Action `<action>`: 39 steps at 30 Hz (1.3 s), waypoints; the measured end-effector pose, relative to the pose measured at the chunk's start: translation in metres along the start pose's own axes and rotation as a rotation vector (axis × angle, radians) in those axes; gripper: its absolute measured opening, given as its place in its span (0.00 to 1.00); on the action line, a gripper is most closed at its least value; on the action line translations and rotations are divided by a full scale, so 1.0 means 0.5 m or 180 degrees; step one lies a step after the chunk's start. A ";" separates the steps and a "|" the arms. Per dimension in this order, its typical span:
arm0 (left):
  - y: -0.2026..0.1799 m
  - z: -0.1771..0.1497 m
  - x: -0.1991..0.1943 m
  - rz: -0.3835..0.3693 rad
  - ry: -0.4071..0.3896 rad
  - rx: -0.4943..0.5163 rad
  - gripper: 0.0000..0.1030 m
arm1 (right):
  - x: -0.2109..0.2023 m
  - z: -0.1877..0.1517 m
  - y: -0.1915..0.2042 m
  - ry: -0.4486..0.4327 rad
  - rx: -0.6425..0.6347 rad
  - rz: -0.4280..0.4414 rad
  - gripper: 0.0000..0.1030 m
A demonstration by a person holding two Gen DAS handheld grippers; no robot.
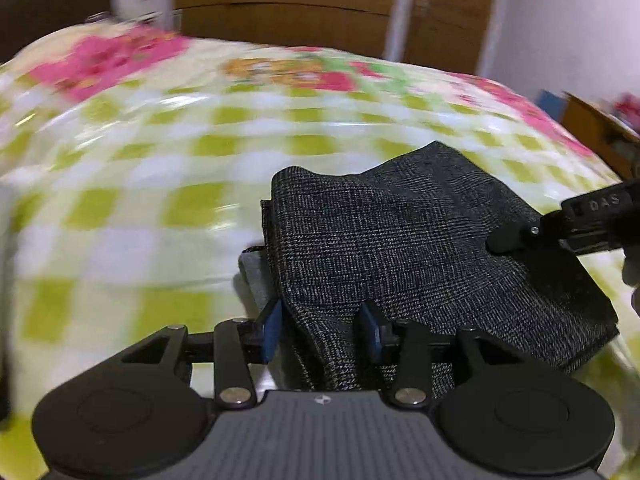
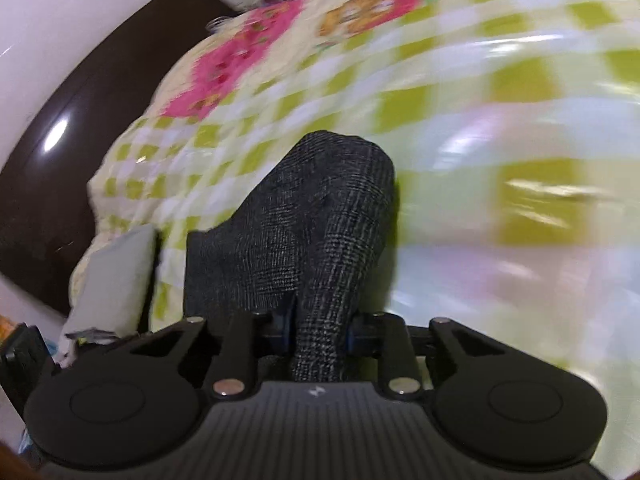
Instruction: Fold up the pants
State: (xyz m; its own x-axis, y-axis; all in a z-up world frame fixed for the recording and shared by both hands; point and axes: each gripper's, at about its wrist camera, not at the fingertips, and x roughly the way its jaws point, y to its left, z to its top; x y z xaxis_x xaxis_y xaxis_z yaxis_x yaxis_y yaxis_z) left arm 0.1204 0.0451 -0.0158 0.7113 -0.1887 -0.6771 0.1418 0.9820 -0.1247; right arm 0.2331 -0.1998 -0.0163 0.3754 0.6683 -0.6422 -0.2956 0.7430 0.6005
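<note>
The dark grey checked pants [image 1: 400, 240] hang bunched and folded over above the bed. My left gripper [image 1: 320, 330] has cloth of the pants between its blue pads and is shut on it. My right gripper [image 2: 322, 330] is shut on another part of the pants [image 2: 320, 220], which drape forward from its jaws. The right gripper also shows in the left wrist view [image 1: 520, 238], gripping the cloth's right edge. The background is blurred by motion.
A bed with a green-and-white checked cover [image 1: 160, 152] with pink and orange patches lies under the pants. A dark wooden headboard [image 2: 80, 112] and a grey pillow [image 2: 116, 272] stand at the left. Wooden wardrobe doors [image 1: 300, 4] are behind the bed.
</note>
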 end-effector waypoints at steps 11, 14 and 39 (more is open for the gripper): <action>-0.120 0.045 -0.037 -0.0327 -0.0213 0.0398 0.51 | -0.192 -0.024 -0.046 -0.0572 -0.0238 -0.1218 0.36; -0.117 0.076 -0.043 -0.0271 -0.0303 0.0438 0.52 | -0.222 -0.049 0.015 -0.0802 -0.0495 -0.1105 0.36; -0.110 0.206 0.074 -0.0319 0.0003 0.0607 0.30 | -0.119 -0.189 0.238 -0.0385 -0.1576 -0.1119 0.00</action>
State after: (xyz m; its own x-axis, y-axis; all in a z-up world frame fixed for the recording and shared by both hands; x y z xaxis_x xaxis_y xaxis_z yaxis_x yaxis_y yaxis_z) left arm 0.2100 -0.0164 0.0406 0.6865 -0.2851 -0.6688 0.3395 0.9392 -0.0518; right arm 0.0926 -0.1476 0.0484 0.6127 0.3932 -0.6856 -0.4979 0.8657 0.0516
